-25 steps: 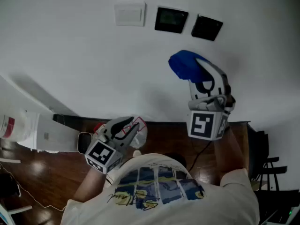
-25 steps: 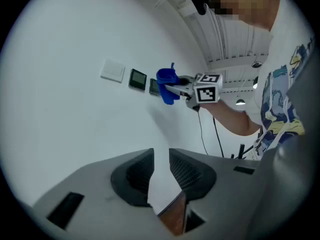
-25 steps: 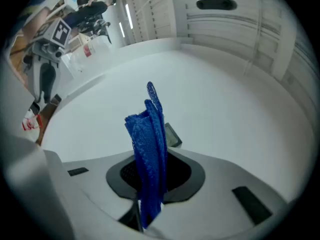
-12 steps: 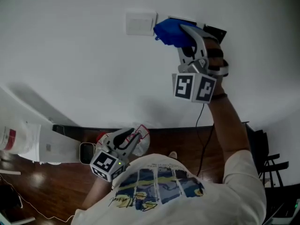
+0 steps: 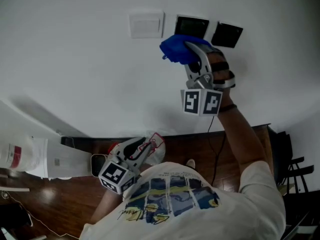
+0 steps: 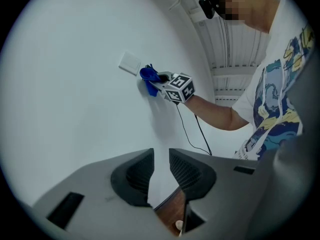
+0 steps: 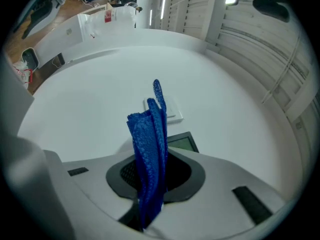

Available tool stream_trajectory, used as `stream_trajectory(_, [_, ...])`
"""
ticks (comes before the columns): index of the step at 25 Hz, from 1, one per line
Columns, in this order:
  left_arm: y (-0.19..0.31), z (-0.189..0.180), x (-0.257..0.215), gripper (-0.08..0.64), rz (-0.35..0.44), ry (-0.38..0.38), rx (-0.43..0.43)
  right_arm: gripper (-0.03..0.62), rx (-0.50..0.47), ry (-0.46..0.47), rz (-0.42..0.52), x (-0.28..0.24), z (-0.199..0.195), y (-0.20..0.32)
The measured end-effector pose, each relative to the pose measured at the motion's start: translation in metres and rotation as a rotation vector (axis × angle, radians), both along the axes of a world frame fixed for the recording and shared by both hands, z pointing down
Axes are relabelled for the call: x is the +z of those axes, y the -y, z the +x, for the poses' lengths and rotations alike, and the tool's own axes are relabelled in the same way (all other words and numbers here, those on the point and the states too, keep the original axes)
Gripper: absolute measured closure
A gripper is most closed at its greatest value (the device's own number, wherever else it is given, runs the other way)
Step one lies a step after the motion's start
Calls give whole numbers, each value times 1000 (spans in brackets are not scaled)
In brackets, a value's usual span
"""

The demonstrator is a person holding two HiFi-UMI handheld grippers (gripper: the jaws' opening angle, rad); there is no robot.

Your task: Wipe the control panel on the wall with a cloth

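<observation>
Head view: right gripper (image 5: 186, 48) pinching blue cloth (image 5: 175, 48), upper centre, at lower-left edge of dark control panel (image 5: 192, 26). Left gripper (image 5: 144, 148) low, slightly spread, empty. Wipe looks barely begun; next, press cloth across panel.

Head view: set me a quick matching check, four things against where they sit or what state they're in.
1 blue cloth
2 left gripper
3 white switch plate
4 plain black panel

A leftmost of three plates on the wall
B clamped in the right gripper
C rightmost on the wall
D held low, jaws slightly apart, empty

Pairs: 1-B, 2-D, 3-A, 4-C
</observation>
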State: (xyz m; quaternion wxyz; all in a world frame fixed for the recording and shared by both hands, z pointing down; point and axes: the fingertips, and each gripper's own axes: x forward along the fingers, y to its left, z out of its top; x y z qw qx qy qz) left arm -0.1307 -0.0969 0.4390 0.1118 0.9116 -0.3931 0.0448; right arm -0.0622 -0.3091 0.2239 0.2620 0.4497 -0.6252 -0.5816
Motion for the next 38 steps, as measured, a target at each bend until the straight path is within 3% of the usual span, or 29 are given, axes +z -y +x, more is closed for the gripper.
stream_trajectory(10, [4,9,2,488,-3,-3,23,509,-25,-43,-96,53,-4,11])
stream_trajectory(16, [5,4,-1,488,4,-11,10,509,-85,7,23,-21,1,-32])
stream_trajectory(23, [0,16,-3,488,14,-15,40,509,-27,18,115,-81,12,-18])
stream_trajectory(38, [-16,16,6,488,-7,-10,35,508,-2,-34,27,-13,13,1])
